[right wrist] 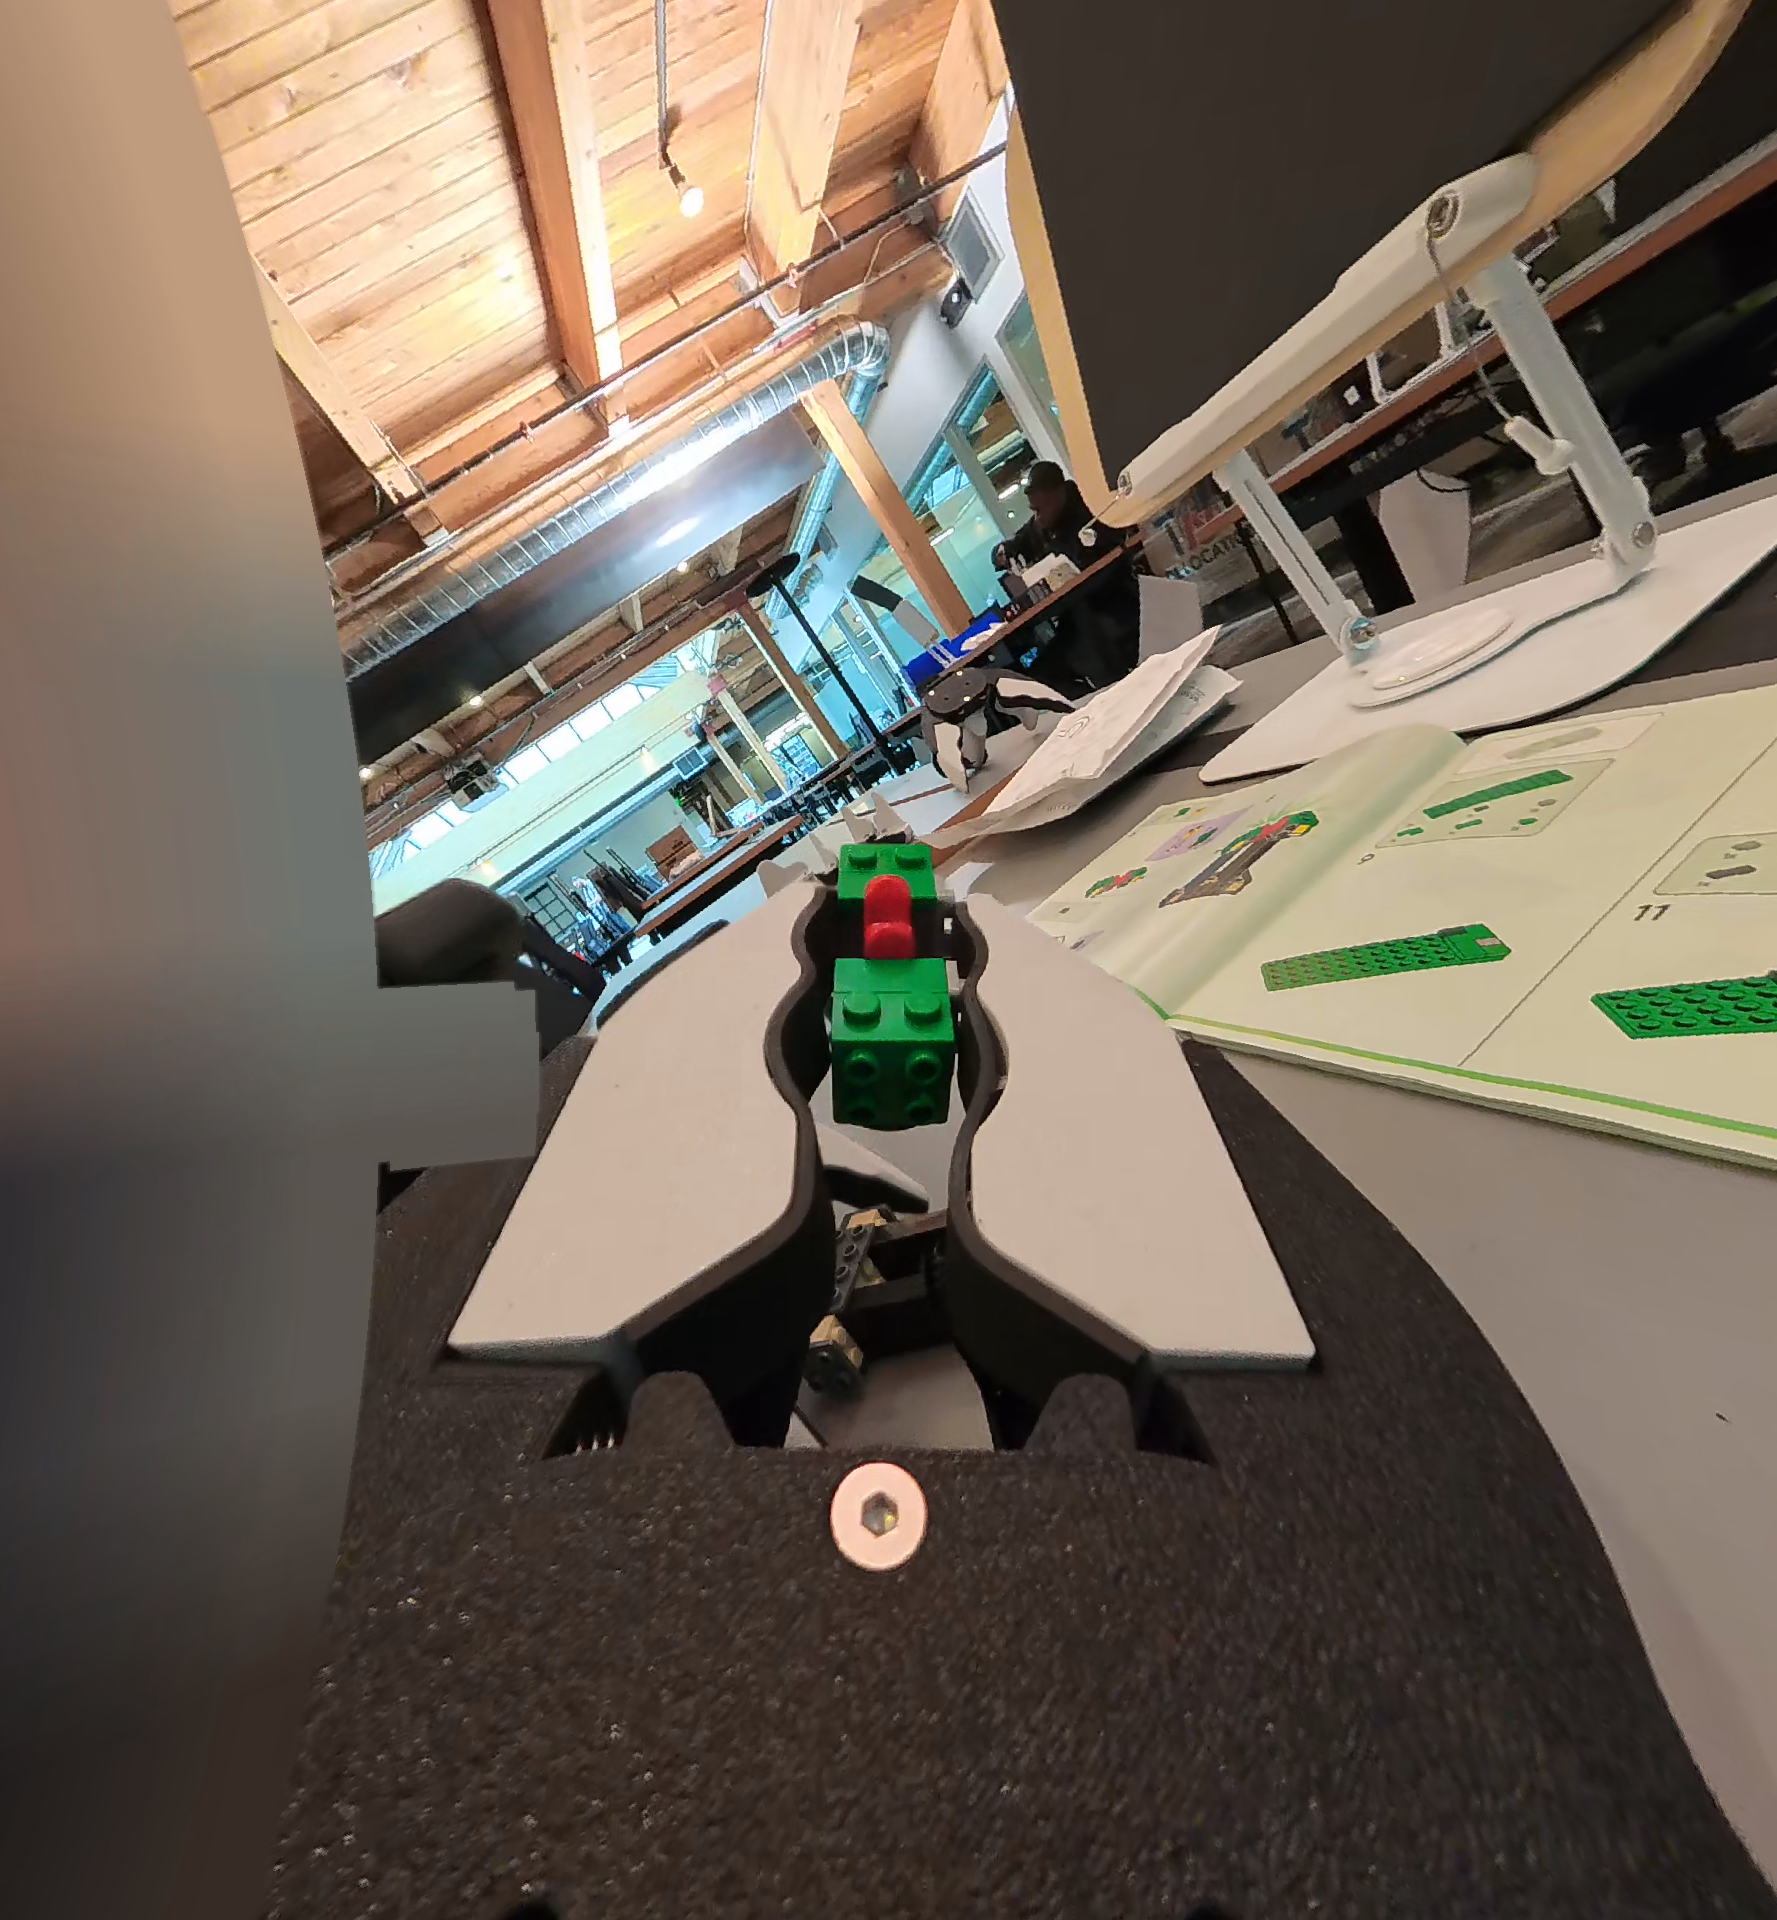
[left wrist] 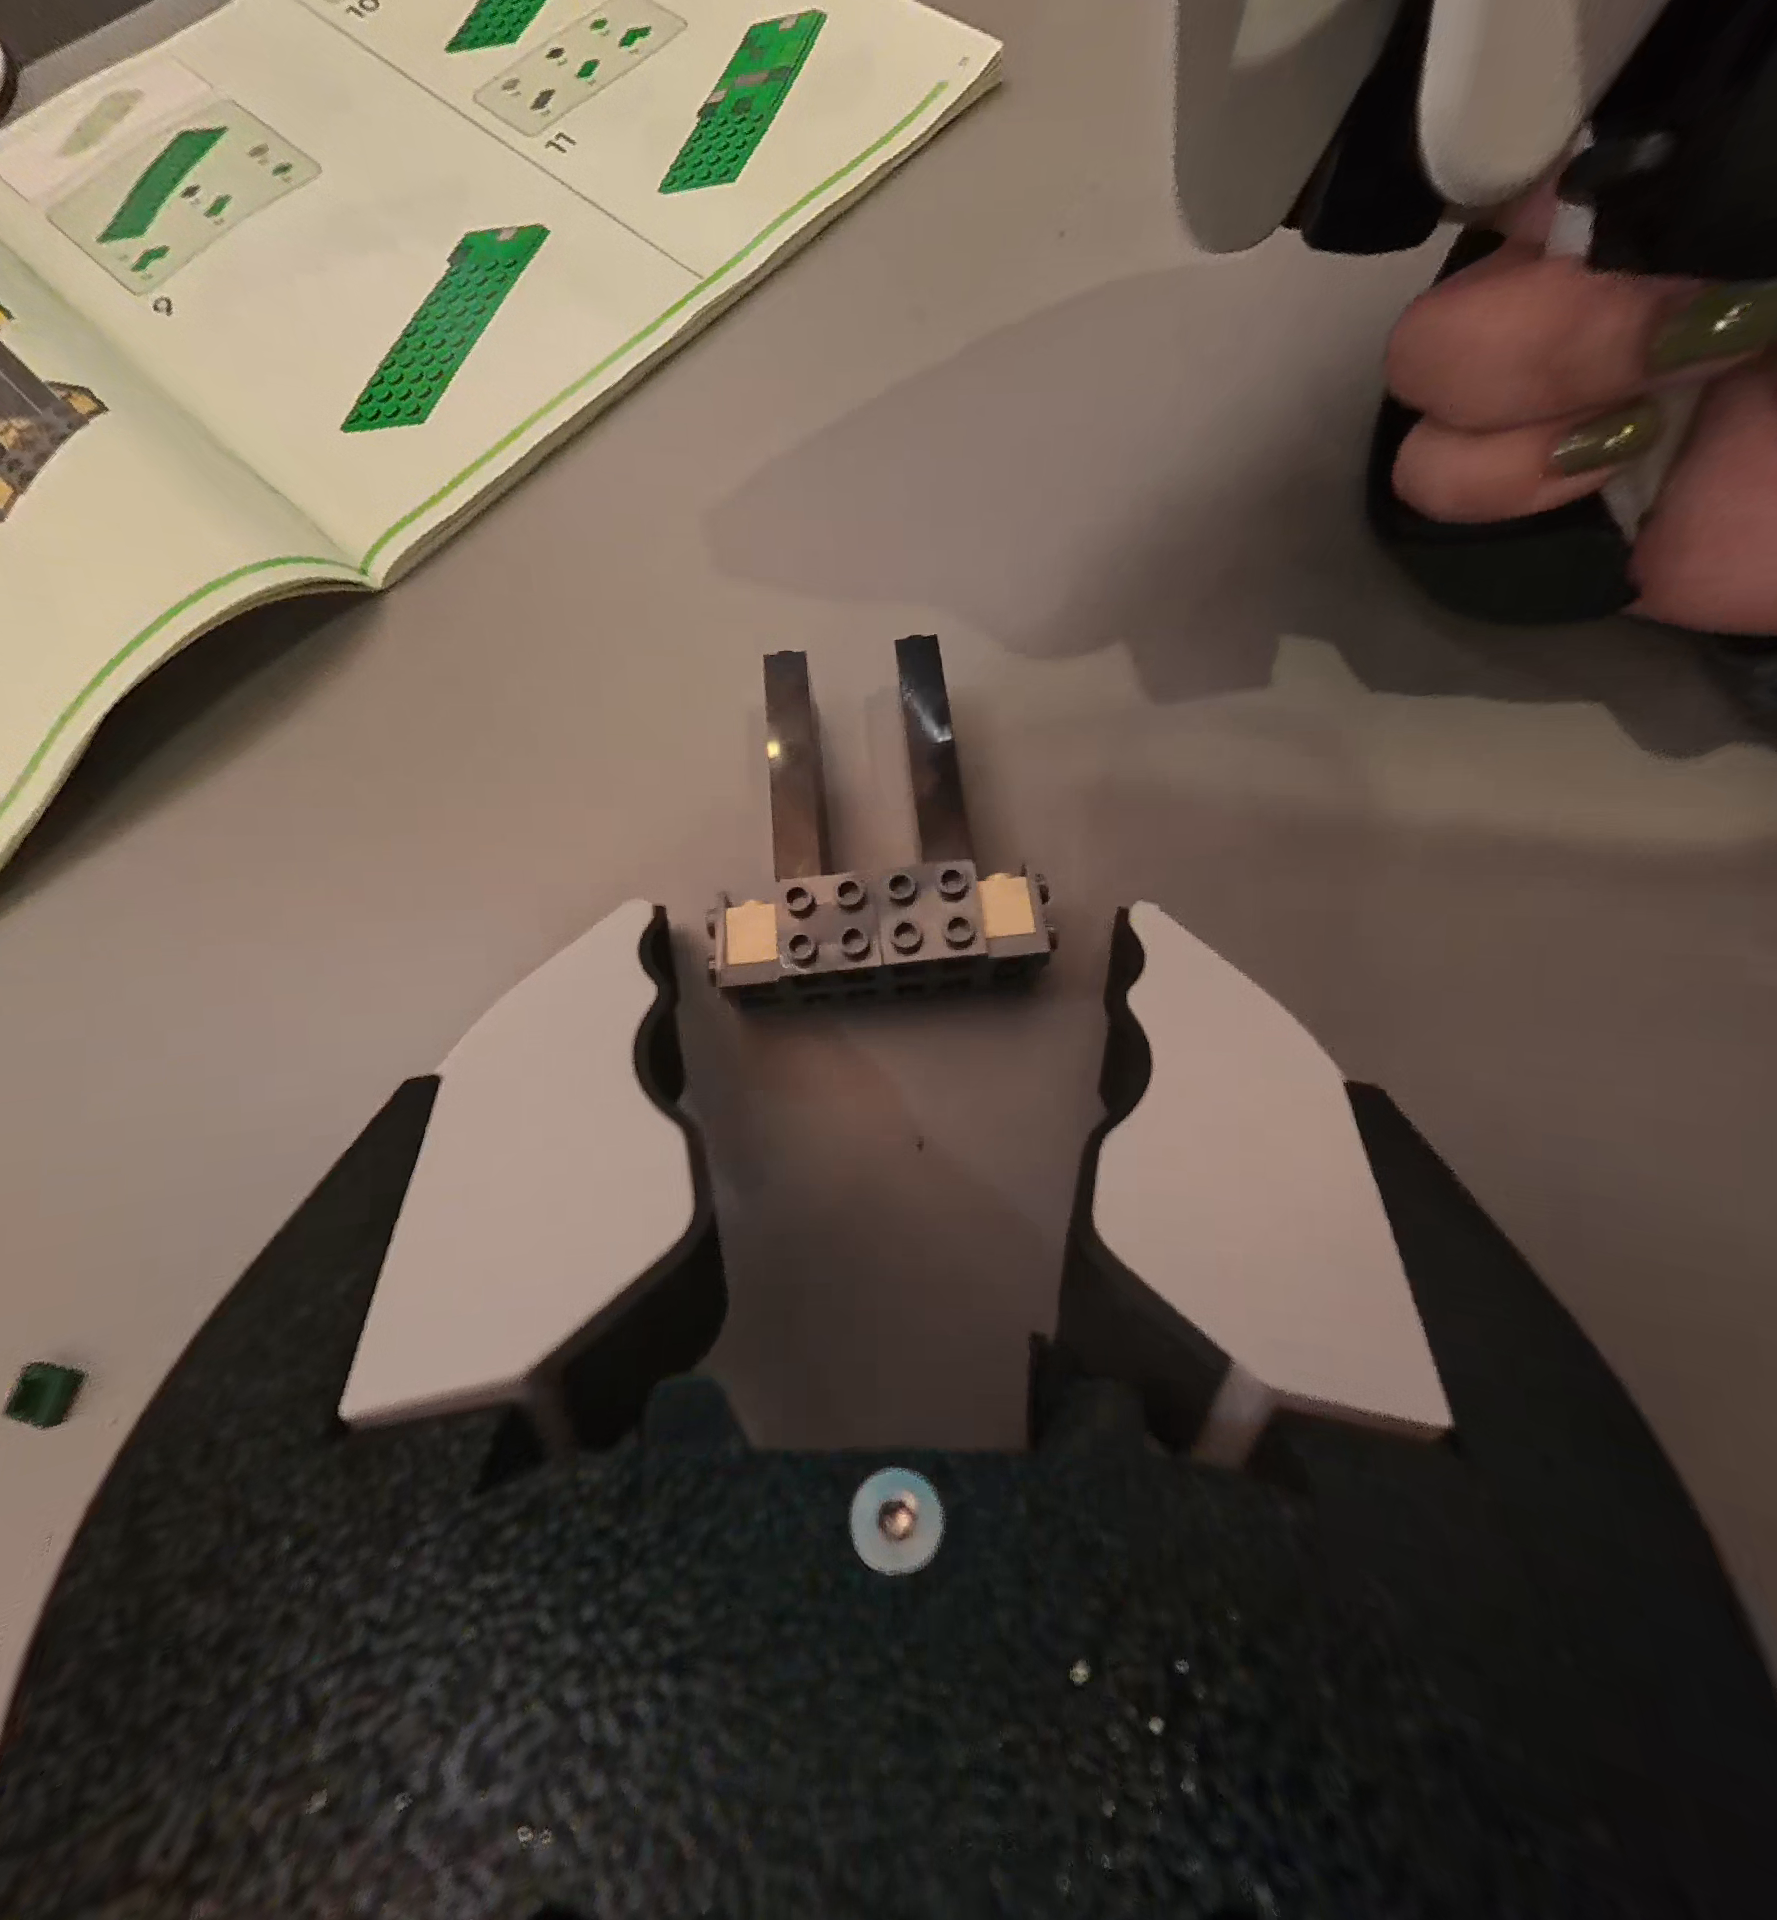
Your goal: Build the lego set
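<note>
The left tool is spread apart just short of the dark grey stud block with 2 black columns, lying flat on the table. The right tool is clamped on a green-and-red brick assembly, raised off the table. Both pieces look light, rigid, slick; the columns may snap off, so grip the block's tan-capped ends.

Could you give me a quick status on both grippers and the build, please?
Left gripper open, poised at the dark assembly lying on the table. Right gripper shut on the green-and-red piece, lifted. Nothing between them; booklet off to the side.
</note>
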A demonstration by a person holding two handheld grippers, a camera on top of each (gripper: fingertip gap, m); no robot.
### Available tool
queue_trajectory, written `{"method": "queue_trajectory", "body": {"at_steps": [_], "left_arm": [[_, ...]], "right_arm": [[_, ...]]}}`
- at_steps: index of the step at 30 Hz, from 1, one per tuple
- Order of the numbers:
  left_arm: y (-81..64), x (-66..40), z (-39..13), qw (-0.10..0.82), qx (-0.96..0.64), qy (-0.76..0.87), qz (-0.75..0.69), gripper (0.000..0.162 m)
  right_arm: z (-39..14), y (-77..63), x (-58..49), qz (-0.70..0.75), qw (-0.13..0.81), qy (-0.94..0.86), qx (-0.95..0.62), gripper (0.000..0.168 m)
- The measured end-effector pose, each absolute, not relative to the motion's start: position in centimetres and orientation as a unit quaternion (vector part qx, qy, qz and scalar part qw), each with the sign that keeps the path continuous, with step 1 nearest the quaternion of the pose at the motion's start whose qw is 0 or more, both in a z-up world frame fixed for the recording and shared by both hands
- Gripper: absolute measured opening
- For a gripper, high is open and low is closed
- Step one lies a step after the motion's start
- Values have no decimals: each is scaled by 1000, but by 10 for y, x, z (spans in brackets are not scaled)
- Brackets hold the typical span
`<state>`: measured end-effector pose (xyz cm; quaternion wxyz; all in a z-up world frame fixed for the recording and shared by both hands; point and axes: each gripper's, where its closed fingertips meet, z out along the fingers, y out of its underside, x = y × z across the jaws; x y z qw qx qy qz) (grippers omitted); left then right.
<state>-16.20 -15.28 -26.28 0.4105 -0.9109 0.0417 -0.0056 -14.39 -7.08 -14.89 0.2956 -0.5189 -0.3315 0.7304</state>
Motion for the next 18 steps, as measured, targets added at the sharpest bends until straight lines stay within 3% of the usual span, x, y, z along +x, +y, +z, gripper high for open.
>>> {"method": "queue_trajectory", "body": {"at_steps": [5, 9, 18], "left_arm": [[-154, -162, -262, 415, -909, 43, -8, 63], [-152, -167, -260, 425, -903, 62, 12, 62], [-117, -150, -206, 591, -778, 203, 63, 62]], "right_arm": [[-149, -66, -143, 731, 299, -317, -525, 20], [-151, -60, -144, 736, 291, -294, -537, 20], [-157, -34, -142, 800, 177, -99, -565, 20]]}}
